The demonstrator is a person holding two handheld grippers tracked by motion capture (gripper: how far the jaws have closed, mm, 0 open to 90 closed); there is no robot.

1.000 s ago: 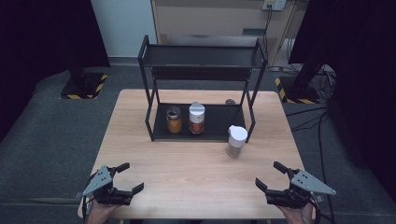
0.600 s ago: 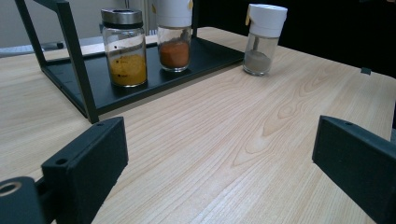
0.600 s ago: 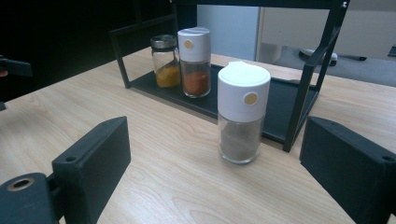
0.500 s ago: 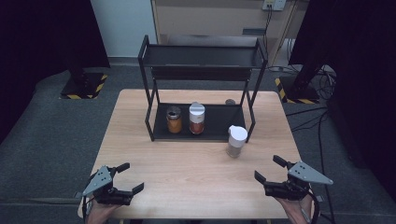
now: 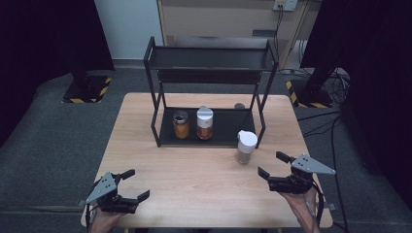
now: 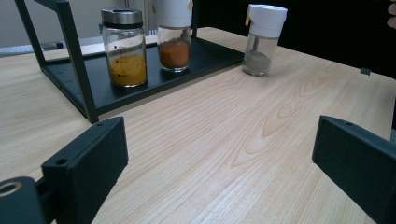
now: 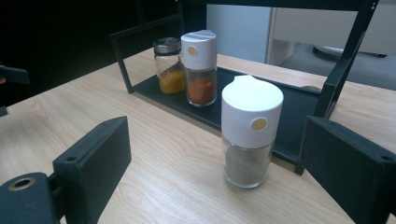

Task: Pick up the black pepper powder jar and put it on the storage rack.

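A black two-tier rack (image 5: 210,63) stands at the back of the wooden table (image 5: 204,170). On its lower shelf stand a metal-lidded jar of yellow spice (image 5: 180,124) (image 6: 123,47) (image 7: 169,65) and a white-capped jar of orange spice (image 5: 204,123) (image 6: 173,33) (image 7: 200,68). A white-capped shaker of grey powder (image 5: 245,146) (image 6: 262,38) (image 7: 249,130) stands on the table in front of the rack's right leg. My right gripper (image 5: 275,164) is open, a short way to the shaker's near right. My left gripper (image 5: 135,183) is open at the near left.
A small dark round object (image 5: 239,106) lies on the table behind the rack. The rack's top shelf (image 5: 209,59) is bare. Dark curtains, yellow-striped stand bases (image 5: 87,90) and cables (image 5: 325,126) surround the table on the grey floor.
My right gripper has moved forward and a little left, closer to the grey shaker. The left gripper has stayed in place.
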